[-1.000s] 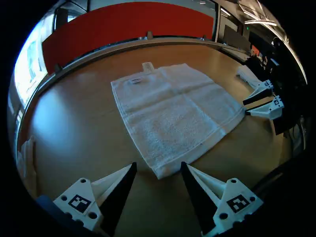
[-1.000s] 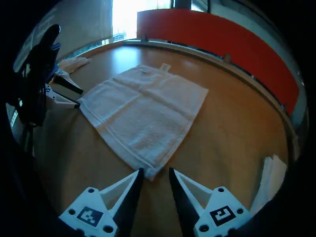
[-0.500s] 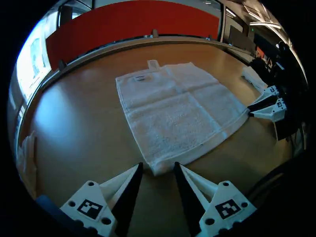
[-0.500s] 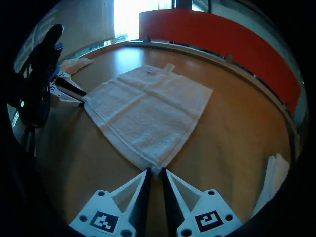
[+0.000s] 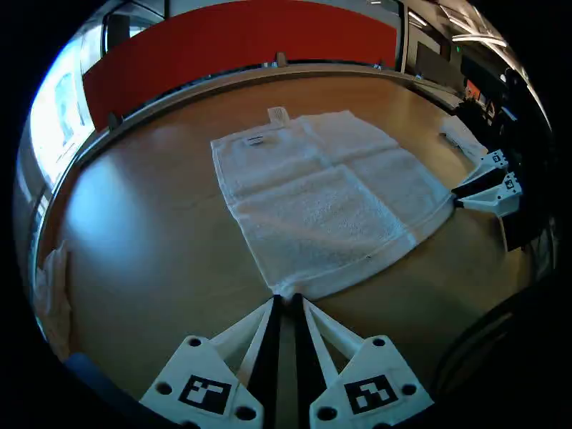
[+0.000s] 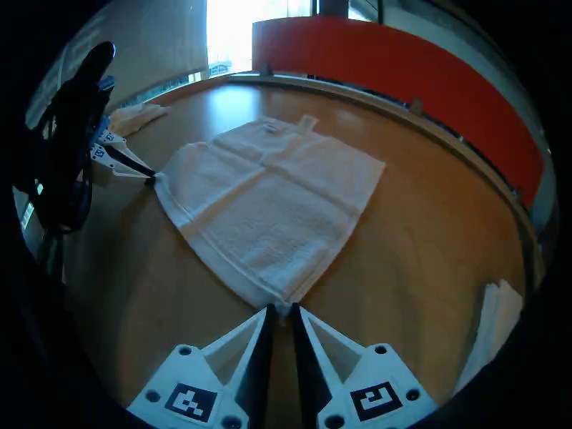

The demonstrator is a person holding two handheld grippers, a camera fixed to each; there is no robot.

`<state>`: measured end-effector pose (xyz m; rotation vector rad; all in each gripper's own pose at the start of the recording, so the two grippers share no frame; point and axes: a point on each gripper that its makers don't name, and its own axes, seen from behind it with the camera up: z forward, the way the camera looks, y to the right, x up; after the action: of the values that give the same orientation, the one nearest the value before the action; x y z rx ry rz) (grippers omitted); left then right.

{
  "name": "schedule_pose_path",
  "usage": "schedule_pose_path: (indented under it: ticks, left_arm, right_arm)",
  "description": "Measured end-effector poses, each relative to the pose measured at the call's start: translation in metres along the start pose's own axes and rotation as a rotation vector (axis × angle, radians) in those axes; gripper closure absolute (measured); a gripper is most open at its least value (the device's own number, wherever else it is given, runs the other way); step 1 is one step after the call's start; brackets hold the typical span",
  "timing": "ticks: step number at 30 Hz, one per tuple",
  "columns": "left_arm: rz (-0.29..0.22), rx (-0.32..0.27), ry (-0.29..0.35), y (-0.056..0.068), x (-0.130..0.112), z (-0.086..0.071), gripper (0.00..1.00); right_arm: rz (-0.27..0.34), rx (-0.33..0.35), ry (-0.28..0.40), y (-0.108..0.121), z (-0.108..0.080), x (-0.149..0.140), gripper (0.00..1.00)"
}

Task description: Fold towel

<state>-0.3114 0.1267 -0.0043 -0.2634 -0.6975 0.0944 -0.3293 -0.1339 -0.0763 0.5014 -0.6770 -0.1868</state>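
A white towel lies spread flat on the wooden table, a small tag at its far edge. In the left gripper view my left gripper is shut on the towel's near corner. The right gripper view shows the same towel, and my right gripper is shut on the corner nearest to it. Each view also catches the other gripper at a side corner: the right gripper at the towel's right corner, the left gripper at its left corner, held by a dark-sleeved hand.
A red panel runs behind the table's curved far edge. Folded white cloths lie near the edges: one at the left, one at the far right, another at the right of the right gripper view. Bright windows lie behind.
Both grippers went from open around the towel's corners to shut on them: the right closed by half a second ago, the left has just closed. The towel's left corner is slightly pulled up.
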Motion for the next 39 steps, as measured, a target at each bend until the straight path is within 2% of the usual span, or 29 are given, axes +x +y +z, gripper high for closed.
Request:
schedule_pose_path:
  ticks: [7, 18, 29, 39]
  left_arm:
    - [-0.065, -0.018, 0.001, 0.000, 0.001, -0.002, 0.88]
    - [-0.105, -0.023, 0.018, 0.001, 0.013, -0.017, 0.88]
    - [-0.149, -0.036, 0.065, 0.002, 0.040, -0.057, 0.88]
    - [-0.174, -0.064, 0.075, 0.012, 0.056, -0.095, 0.88]
  right_arm:
    - [0.013, 0.004, 0.014, 0.000, -0.002, 0.005, 0.84]
    - [-0.008, 0.004, 0.044, 0.000, -0.012, 0.025, 0.84]
    - [-0.028, -0.012, 0.090, 0.002, -0.042, 0.056, 0.85]
    - [-0.027, -0.015, 0.107, -0.002, -0.078, 0.074, 0.85]
